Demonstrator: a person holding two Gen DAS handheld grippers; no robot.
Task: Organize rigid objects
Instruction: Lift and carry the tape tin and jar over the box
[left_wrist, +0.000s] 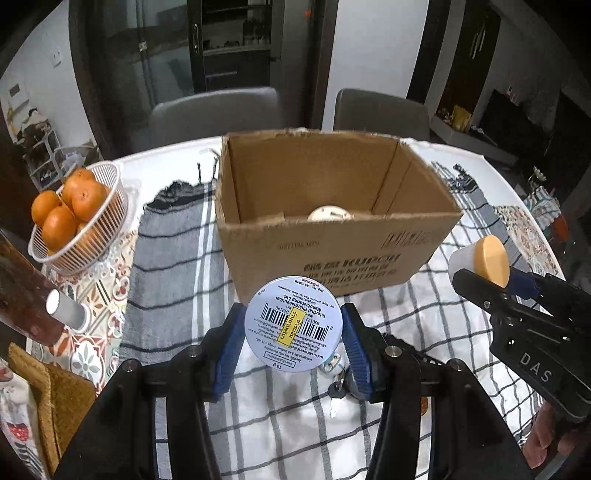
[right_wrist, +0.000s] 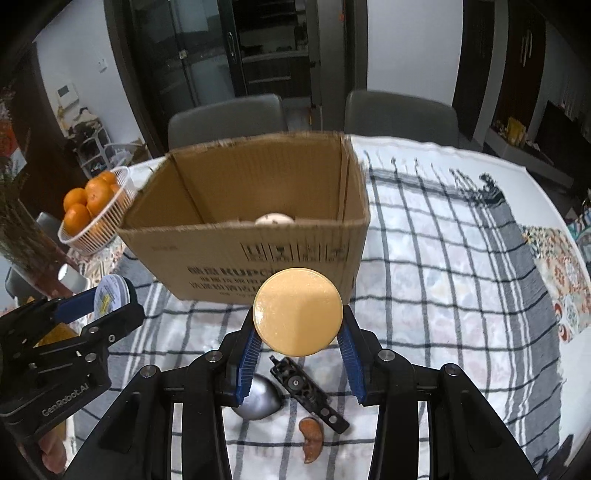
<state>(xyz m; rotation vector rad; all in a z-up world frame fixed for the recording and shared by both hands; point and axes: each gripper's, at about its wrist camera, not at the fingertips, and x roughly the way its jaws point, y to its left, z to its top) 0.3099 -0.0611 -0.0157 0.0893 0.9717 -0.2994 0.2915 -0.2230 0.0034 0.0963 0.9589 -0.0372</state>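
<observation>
At the far left of the table (left_wrist: 476, 155) a white wire basket (left_wrist: 110, 206) holds a pile of oranges (left_wrist: 66, 210), and just below it a small white cylinder (left_wrist: 66, 312) lies on its side on the patterned cloth. Toward the middle, the left claw (left_wrist: 293, 325) pinches a flat round white tin with a barcode label (left_wrist: 293, 324) between its blue pads, holding it clear of the grey-and-white checked cloth (left_wrist: 177, 266); from the right wrist view the same tin (right_wrist: 110, 295) shows edge-on at the left. Under that claw a small bunch of keys (left_wrist: 338, 387) lies on the cloth. Behind stands an open brown cardboard box (left_wrist: 332, 236) with printed lettering on its near wall, and a pale round object (left_wrist: 328, 213) rests on its floor near the front wall. Two grey chairs (left_wrist: 214, 110) stand at the table's far side. To the right, the right claw (right_wrist: 298, 317) grips a white jar with a round tan lid (right_wrist: 298, 312), the lid facing the camera, held in front of the box. Beneath it on the cloth lie a grey metal dome-shaped piece (right_wrist: 258, 400), a black plastic strip with holes (right_wrist: 308, 393) just beside it, and a small brown curved piece (right_wrist: 312, 437) nearer the camera.
</observation>
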